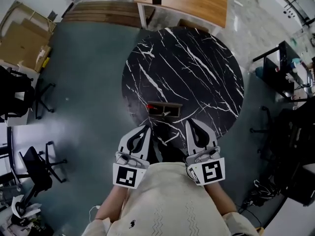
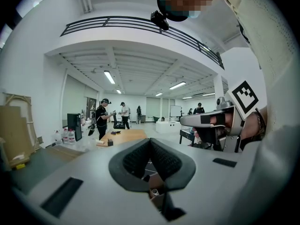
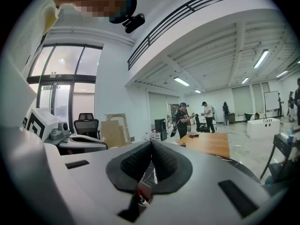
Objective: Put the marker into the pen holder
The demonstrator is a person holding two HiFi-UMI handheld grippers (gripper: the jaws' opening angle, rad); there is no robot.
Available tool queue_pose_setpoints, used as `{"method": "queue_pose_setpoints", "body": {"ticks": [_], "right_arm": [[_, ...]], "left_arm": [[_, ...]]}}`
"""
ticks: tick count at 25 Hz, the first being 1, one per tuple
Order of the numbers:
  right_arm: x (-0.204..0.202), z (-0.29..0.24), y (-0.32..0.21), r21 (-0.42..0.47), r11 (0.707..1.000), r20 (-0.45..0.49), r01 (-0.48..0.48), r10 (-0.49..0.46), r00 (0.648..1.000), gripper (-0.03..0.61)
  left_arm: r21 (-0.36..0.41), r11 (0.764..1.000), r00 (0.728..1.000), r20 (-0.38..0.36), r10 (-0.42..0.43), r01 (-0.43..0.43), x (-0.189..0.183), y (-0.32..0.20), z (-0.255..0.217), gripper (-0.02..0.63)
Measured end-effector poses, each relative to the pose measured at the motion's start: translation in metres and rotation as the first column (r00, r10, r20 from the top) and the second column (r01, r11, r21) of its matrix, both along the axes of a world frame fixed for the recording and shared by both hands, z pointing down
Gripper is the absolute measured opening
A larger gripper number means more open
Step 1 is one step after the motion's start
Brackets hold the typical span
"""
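Low in frame, my left gripper (image 1: 145, 128) and right gripper (image 1: 191, 123) are both pressed together, pinching nothing. Just beyond, mid-frame on the black table (image 1: 197, 68), the marker (image 1: 150, 106) shows red beside the brown pen holder (image 1: 170, 105) — light, stiff, slick, I'd judge, so grip mid-barrel. It seems to lie left-right, red end left — too small to be sure.

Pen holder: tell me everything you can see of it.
The pen holder is a low, dark brown, wood-like rectangular box, open on top, lying flat with its long side across the head view. It rests on the black, white-veined round table, near the edge closest to the person. A small red thing shows at its left end and something pale inside; both are too small to identify. The left hand-held gripper and right hand-held gripper are clear of it.
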State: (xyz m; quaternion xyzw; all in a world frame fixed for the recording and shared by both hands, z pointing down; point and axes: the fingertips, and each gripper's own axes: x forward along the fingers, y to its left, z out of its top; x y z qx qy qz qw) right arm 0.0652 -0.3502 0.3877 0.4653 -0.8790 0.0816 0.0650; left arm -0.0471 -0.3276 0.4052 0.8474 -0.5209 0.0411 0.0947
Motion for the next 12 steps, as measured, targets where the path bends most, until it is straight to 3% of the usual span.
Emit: {"method": "queue_pose_setpoints", "body": {"ticks": [12], "right_arm": [[0.012,0.002,0.009,0.005,1.000,0.036,0.019,-0.020,0.999,0.017]], "left_arm": [[0.005,0.999,0.998,0.022,-0.052,0.052,0.010,0.014,-0.002,0.011]]}}
